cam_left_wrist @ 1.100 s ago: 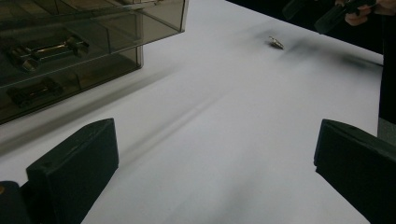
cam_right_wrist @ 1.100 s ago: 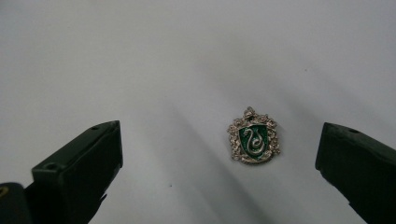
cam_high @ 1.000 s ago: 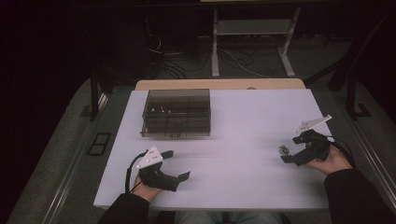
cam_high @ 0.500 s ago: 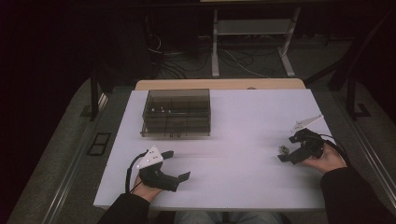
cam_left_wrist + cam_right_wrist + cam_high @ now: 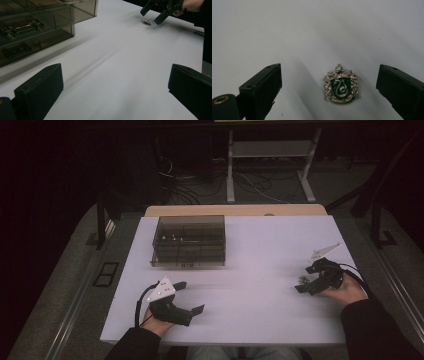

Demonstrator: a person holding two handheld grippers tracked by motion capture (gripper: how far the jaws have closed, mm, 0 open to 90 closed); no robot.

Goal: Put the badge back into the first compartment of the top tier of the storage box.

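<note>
Now right tongs (image 5: 329,87) gaping, just been closing a little, astride crest pin (image 5: 341,84) lying flat on desk (image 5: 260,270), pads clear of it; left tongs (image 5: 192,297) wide open, empty, well left of pin.

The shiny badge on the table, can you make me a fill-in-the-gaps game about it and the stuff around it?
1. The badge shows a silver snake on a ____ shield.
2. The badge lies flat on the white table, between the open jaws of the ____ gripper.
3. The smoky see-through box sits nearer the ____ gripper.

Missing words: green; right; left
</note>
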